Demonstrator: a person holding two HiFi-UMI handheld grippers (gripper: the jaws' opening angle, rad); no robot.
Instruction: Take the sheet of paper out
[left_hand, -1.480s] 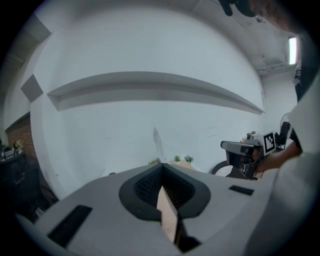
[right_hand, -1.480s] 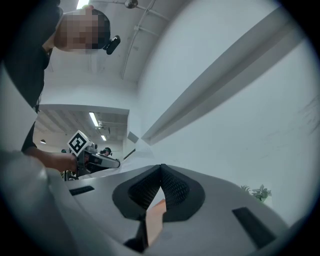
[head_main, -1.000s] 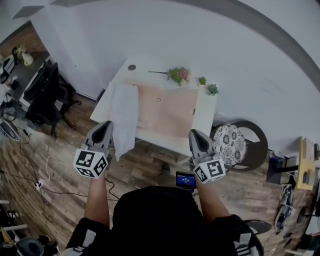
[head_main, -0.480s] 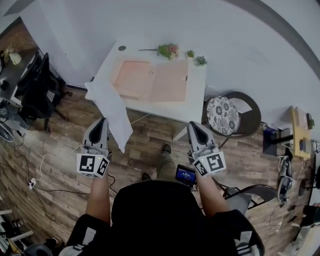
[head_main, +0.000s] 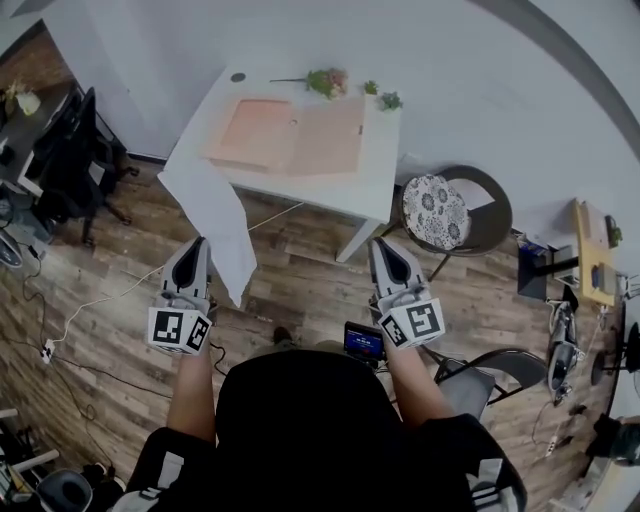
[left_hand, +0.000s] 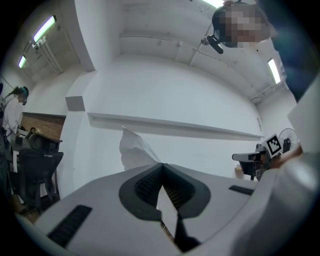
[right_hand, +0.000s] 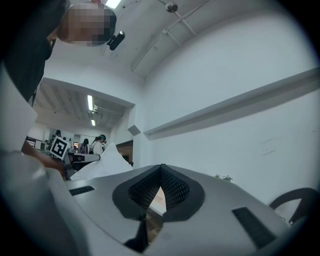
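Hanging off the left gripper (head_main: 195, 247), the sheet (head_main: 210, 220) is out of the pink folder (head_main: 290, 135) and clear of the table (head_main: 385, 195), over the floor (head_main: 300, 285) between table and person. Left jaws are closed on one edge of it; the left gripper view shows a white sliver pinched between the pads and the rest standing up beyond the tips. The right gripper (head_main: 383, 247) is closed on nothing and well apart from the sheet.

Risks from here, as I read it:
- Single-edge pinch. The whole sheet levers on that one spot, so a quick swing could slide it out or tear it at the pads.
- No second support. The far end is loose near the table's corner and could snag there if the hand swings that way.
- The low corner droops towards the floor; lowering the hand would drag or fold it.
- A crease at the pinch looks likely.
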